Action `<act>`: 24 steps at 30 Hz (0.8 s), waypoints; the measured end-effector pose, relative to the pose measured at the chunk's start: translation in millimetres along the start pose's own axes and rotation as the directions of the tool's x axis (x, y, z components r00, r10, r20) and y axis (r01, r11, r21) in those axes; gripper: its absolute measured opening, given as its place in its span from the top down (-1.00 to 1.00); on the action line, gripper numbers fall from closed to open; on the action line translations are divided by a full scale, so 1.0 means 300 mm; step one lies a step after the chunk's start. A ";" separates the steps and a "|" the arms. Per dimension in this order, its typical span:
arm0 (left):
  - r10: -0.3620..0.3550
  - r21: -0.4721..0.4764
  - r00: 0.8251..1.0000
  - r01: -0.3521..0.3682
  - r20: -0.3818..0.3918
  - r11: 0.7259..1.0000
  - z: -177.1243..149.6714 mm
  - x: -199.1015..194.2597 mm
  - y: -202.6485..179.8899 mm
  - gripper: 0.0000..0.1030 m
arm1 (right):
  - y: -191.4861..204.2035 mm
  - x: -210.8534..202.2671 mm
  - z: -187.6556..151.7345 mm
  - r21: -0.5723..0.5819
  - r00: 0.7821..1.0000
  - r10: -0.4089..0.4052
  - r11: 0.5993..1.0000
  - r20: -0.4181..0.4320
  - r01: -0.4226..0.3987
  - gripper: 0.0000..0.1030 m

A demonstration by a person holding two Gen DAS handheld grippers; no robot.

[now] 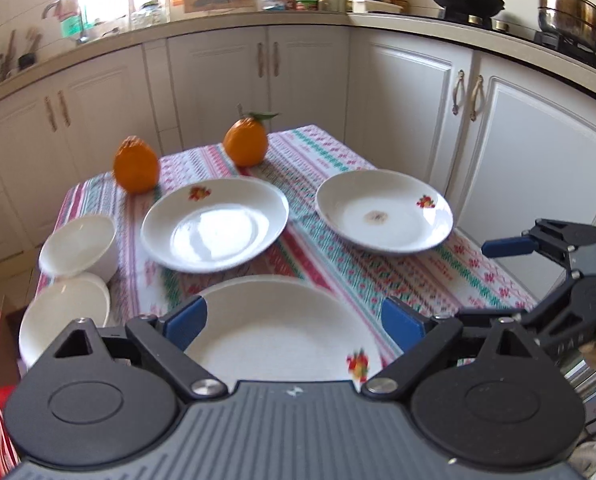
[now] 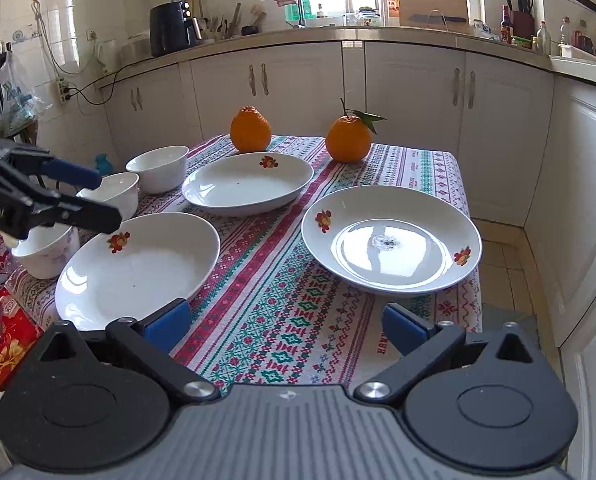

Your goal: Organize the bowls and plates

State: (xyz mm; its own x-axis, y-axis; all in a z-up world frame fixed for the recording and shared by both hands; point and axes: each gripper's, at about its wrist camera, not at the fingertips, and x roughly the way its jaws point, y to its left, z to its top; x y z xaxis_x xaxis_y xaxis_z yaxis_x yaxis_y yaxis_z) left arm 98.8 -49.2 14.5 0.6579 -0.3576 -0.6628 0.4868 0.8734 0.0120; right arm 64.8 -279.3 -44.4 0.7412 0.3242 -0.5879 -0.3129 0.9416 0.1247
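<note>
Left hand-held gripper [image 1: 294, 322] spread above near plate [image 1: 282, 332] — third bowl [image 2: 46, 250] right-view only

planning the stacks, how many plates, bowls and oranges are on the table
plates: 3
bowls: 3
oranges: 2
total: 8

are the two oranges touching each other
Apart. The right wrist view shows tablecloth between the plain orange and the leafy orange.
</note>
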 end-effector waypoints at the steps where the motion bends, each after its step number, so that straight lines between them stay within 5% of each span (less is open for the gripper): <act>1: 0.003 -0.011 1.000 -0.004 -0.005 1.000 -0.029 -0.010 0.009 -0.83 | 0.007 0.004 -0.001 0.002 1.000 0.008 1.000 -0.002 -0.008 -1.00; 13: 0.071 0.020 0.995 -0.070 -0.075 0.997 -0.287 -0.050 0.054 -0.83 | 0.080 0.052 0.046 0.025 0.998 0.059 0.998 -0.032 -0.058 -1.00; 24: 0.027 0.013 0.997 -0.026 -0.073 1.000 -0.348 0.025 0.071 -0.83 | 0.148 0.116 0.088 -0.021 0.989 0.101 0.994 -0.107 -0.104 -1.00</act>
State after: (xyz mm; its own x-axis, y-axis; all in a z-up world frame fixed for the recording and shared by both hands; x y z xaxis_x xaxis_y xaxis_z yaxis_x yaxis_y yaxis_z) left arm 54.1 1.4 -68.3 0.6272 -0.3088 -0.7151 0.4770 0.8780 0.0392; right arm 92.3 -223.8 -38.0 0.6381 0.4060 -0.6543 -0.4007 0.9007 0.1681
